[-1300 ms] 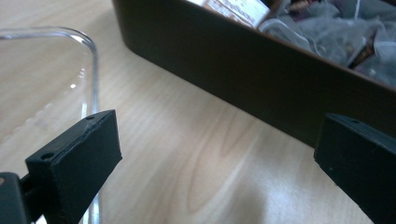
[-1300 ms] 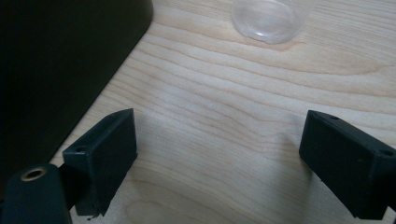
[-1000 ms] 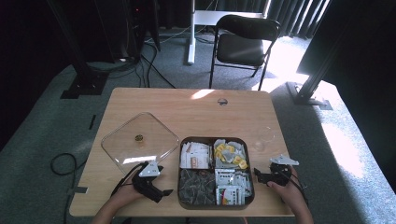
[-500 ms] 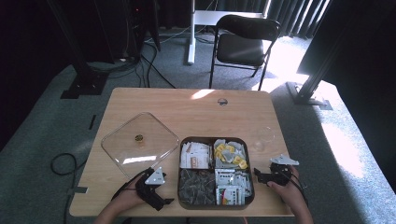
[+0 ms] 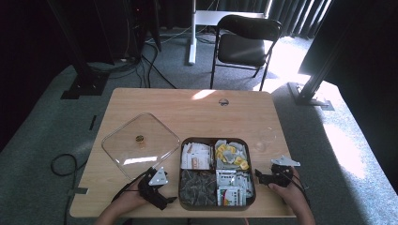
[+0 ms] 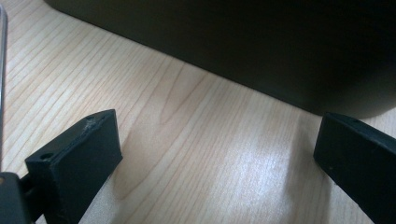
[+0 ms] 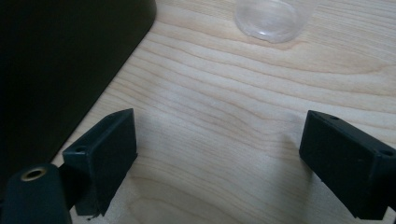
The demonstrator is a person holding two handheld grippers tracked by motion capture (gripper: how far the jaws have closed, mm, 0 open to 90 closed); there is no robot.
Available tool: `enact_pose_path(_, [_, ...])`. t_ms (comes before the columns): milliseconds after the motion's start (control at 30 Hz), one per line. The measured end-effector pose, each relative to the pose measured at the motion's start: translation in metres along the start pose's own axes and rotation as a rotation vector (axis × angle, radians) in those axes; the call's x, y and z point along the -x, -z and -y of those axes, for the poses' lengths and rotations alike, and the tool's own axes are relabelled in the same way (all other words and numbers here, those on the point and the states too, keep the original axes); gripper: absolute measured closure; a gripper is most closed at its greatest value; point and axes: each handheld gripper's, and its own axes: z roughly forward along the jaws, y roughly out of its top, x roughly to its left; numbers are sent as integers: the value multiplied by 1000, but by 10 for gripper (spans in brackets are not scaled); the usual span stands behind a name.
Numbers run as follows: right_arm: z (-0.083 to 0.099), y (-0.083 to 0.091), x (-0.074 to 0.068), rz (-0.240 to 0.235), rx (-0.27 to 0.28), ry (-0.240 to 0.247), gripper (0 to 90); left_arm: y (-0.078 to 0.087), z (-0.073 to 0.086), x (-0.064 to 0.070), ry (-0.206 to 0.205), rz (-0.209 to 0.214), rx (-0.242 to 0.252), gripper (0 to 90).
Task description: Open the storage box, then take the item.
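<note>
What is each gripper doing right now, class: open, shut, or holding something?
Left gripper: open, empty, beside the dark tray.
Right gripper: open, empty, over bare table.

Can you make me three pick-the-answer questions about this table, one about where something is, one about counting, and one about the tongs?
1. Where is the clear lid?
A. left of the tray
B. on the tray
C. on the chair

2. How many sections has the dark tray?
A. two
B. four
C. six

3. How are the left tongs?
A. shut on a packet
B. open with nothing between
C. shut on the lid

Answers: 1 A, the lid lies on the table beside the tray. 2 B, dividers make four sections. 3 B, bare wood shows between the spread jaws.
</note>
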Motion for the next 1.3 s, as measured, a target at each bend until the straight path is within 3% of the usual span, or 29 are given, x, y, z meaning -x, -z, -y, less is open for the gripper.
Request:
enact_pose_path(200, [1,1,-1,1,-2,-6,105,0,0,0,5,-4,1,7])
enact_pose_path(467, [2,10,-1,-59,-24,-26,106,0,0,0,5,-4,2,7])
enact_pose_path(800, [-12,29,-5,-105,38,-27,107,0,0,1,7,-4,2,7])
enact_pose_path(1300, [-40,50,-17,-129,90,1,107,0,0,0,4,-4,1,7])
